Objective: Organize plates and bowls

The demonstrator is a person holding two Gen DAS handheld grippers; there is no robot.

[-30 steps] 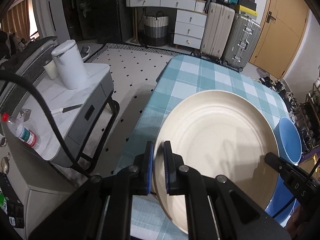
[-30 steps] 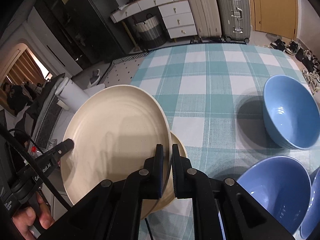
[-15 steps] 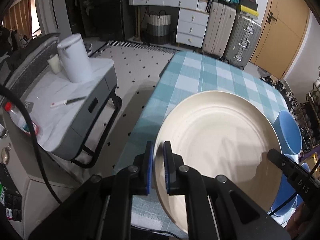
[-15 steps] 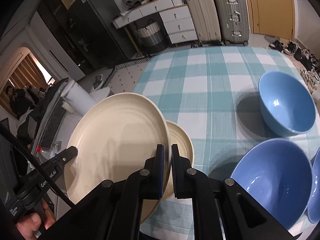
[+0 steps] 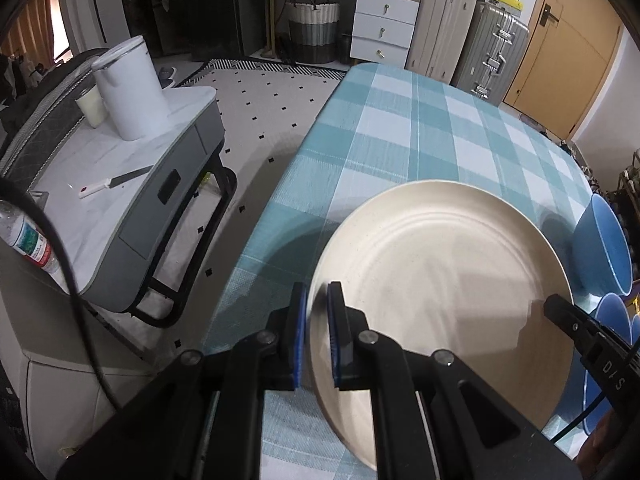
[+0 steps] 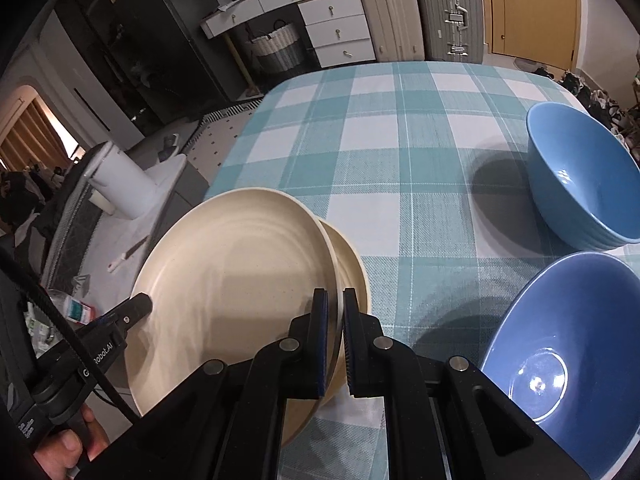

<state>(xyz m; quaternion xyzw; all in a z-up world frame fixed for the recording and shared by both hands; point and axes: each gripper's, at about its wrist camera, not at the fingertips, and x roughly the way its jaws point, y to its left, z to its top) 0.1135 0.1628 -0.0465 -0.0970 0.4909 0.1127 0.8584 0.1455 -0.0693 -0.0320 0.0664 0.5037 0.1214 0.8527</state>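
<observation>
A large cream plate (image 5: 440, 280) hangs just above the checked tablecloth (image 5: 400, 128), held by both grippers. My left gripper (image 5: 317, 308) is shut on its left rim. My right gripper (image 6: 336, 312) is shut on its right rim, and the plate (image 6: 236, 280) shows in that view too. A second cream plate (image 6: 352, 256) lies under it on the cloth, mostly hidden. Two blue bowls stand to the right, one far (image 6: 580, 180) and one near (image 6: 560, 360).
The table's left edge (image 5: 280, 184) drops to a dotted floor. A grey side cart (image 5: 120, 184) with a white canister (image 5: 128, 84), a knife and a bottle stands left of it. Suitcases (image 6: 416, 12) and drawers line the far wall. A hand (image 6: 68, 452) grips the left tool.
Both grippers have sunk with the large plate toward the table. It now sits close over the second cream plate, and the far table end looks further away.
</observation>
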